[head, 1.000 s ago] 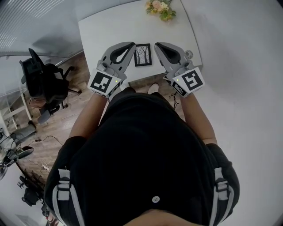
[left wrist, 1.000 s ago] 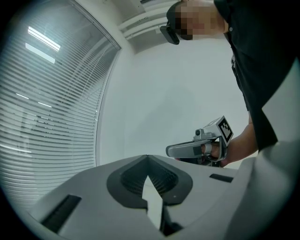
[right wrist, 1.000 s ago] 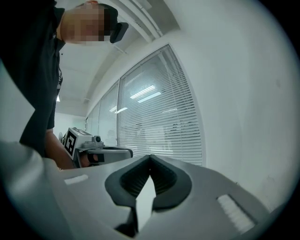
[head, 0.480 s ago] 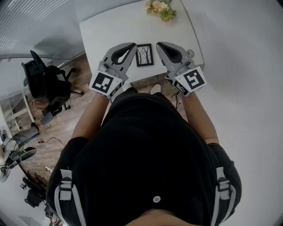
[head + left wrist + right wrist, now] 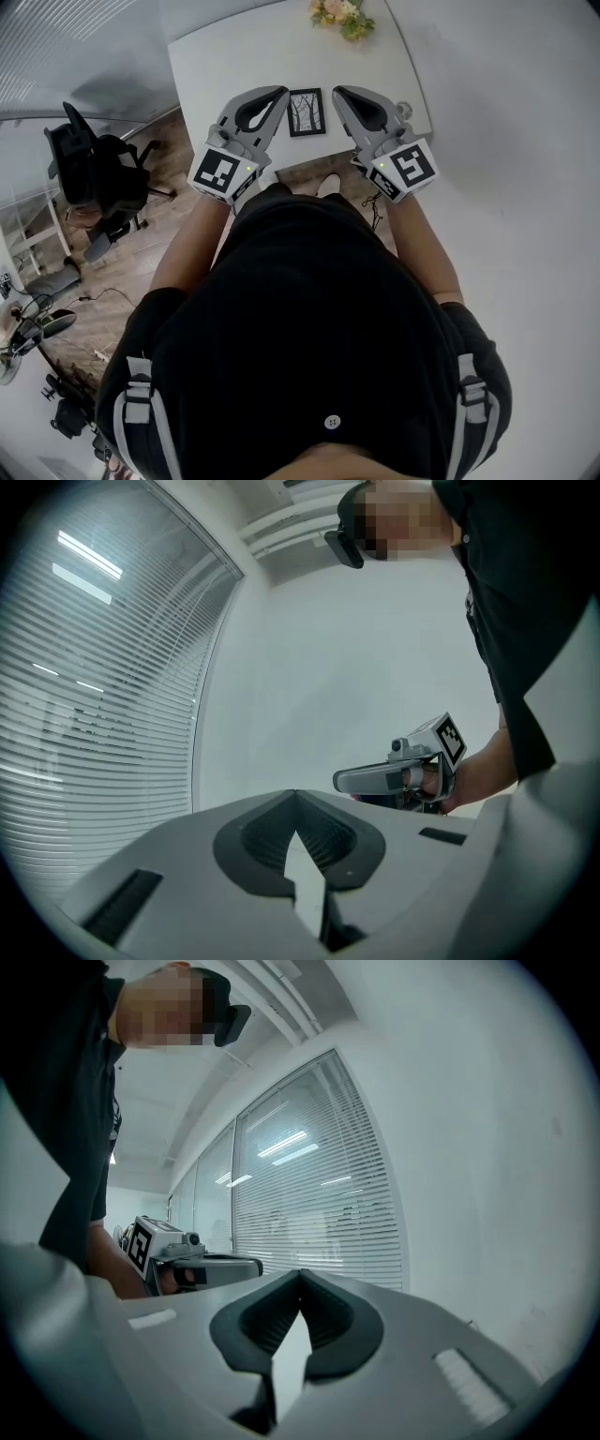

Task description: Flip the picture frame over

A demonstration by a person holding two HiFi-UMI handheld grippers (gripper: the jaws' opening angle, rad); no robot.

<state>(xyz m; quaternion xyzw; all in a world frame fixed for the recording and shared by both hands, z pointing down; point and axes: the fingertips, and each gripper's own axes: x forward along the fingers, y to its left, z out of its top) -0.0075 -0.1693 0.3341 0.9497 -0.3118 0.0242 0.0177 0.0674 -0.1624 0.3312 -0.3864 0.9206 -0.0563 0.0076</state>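
A small black picture frame (image 5: 307, 112) with a tree print lies face up on the white table (image 5: 234, 56), near its front edge. My left gripper (image 5: 278, 93) hovers just left of the frame and my right gripper (image 5: 337, 93) just right of it, both held level above the table. Each has its jaws shut at the tips with nothing between them. In the left gripper view my left gripper (image 5: 296, 794) shows closed tips, with the right gripper (image 5: 398, 775) beyond. In the right gripper view my right gripper (image 5: 300, 1274) is closed too, and the left gripper (image 5: 187, 1262) is beyond.
A bunch of flowers (image 5: 342, 17) stands at the table's far edge. A small clear object (image 5: 403, 112) sits at the right edge. A black office chair (image 5: 94, 178) stands on the wooden floor at left. Window blinds (image 5: 309, 1204) line the wall.
The view shifted slightly between frames; both grippers and the frame keep their places relative to each other.
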